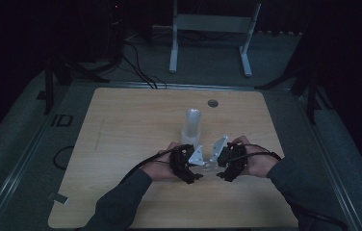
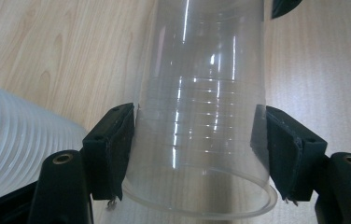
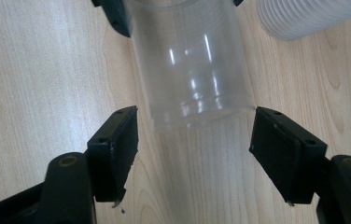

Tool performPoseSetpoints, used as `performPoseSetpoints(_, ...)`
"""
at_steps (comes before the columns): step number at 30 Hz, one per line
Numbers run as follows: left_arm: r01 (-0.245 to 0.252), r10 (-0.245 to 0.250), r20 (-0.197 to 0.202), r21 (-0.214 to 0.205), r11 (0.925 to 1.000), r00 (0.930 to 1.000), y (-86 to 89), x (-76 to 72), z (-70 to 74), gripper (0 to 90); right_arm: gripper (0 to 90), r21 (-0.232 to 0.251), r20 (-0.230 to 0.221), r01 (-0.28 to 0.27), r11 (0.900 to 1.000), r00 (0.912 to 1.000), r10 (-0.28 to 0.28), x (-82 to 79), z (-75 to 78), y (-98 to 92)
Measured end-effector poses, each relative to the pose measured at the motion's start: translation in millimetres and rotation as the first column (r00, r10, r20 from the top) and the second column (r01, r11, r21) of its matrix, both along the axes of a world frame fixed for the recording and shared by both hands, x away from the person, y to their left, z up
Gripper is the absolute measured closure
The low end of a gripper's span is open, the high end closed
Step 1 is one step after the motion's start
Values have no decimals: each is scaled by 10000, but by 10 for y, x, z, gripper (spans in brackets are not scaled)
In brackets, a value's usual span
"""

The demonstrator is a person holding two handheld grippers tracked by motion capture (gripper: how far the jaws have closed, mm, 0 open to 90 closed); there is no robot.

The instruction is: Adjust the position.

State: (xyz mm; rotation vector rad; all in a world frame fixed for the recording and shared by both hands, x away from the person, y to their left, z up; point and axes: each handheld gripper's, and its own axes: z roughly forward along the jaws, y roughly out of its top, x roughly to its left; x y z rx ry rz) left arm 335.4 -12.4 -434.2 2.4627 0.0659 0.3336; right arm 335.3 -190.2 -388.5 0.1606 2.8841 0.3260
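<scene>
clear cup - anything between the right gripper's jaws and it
Nothing visible does. In the right gripper view the clear cup's base end lies just ahead of the open right gripper, bare table between them. The left gripper grips its rim end.

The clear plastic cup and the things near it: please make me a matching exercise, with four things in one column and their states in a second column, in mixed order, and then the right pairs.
Things:
1. clear plastic cup
2. stack of white cups
3. left gripper
4. right gripper

States:
A. jaws open, apart from the cup's base
B. held on its side between two black jaws
C. stands upright on the wooden table
D. pads press on the cup's walls near its rim

Pairs: 1-B, 2-C, 3-D, 4-A
</scene>
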Motion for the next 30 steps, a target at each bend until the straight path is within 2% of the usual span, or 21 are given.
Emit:
performPoseSetpoints(3, 123, -123, 36, 16, 9999, 9999, -10, -14, 10, 312, 312, -16, -20, -29, 10000, 10000, 29, 4, -13, 4)
performPoseSetpoints(15, 244, -246, -47, -458, 9987, 9997, -2, -26, 58, 312, 323, 89, -207, -209, 9997, 9996, 211, -18, -43, 17)
performPoseSetpoints(19, 271, -274, -55, -486, 9985, 9996, -4, -26, 60, 311, 328, 140, -216, -242, 9996, 9995, 245, -20, -47, 23)
performPoseSetpoints(22, 364, -370, -103, -508, 9980, 9993, -7, -31, 57, 311, 379, 115, -215, -291, 9995, 9993, 294, -32, -44, 30)
performPoseSetpoints(30, 432, -436, -67, -477, 9979, 9990, -14, -40, 55, 308, 410, 125, -231, -361, 9993, 9991, 364, -35, -34, 19)
